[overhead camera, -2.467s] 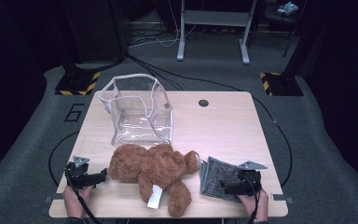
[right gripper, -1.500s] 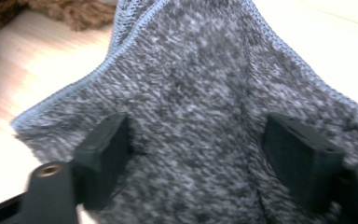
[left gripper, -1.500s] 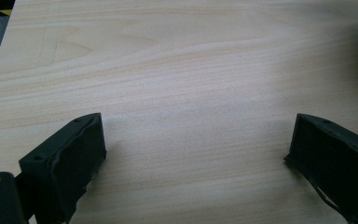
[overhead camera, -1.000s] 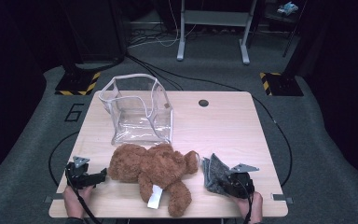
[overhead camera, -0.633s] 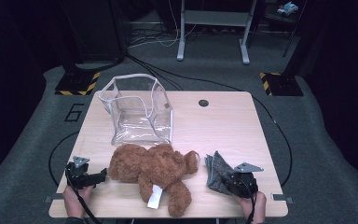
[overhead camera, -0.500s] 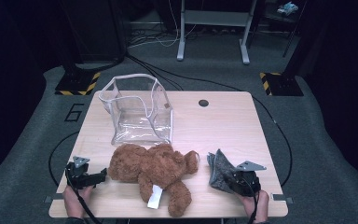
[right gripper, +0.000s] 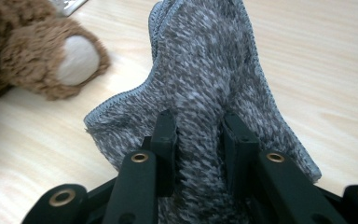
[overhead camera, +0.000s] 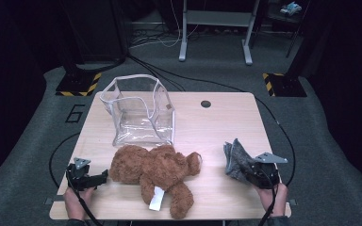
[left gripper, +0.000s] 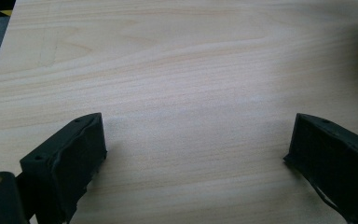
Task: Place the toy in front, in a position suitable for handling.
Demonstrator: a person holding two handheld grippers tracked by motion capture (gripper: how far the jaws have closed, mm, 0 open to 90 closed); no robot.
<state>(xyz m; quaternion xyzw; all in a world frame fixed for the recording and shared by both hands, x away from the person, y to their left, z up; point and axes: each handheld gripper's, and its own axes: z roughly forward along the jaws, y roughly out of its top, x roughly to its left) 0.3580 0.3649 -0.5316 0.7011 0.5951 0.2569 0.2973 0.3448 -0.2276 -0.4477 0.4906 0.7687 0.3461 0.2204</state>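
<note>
The right gripper (right gripper: pixel 199 133) is clamped on a grey cloth (right gripper: pixel 205 70) (bunched, lifted at the tabletop's (overhead camera: pixel 217 122) right edge); the left gripper (left gripper: pixel 196 154) rests with jaws wide apart over bare wood.

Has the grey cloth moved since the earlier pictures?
Yes. The grey cloth, flat on the table before, now stands bunched and lifted in the right gripper, shut on it beside the teddy bear.
</note>
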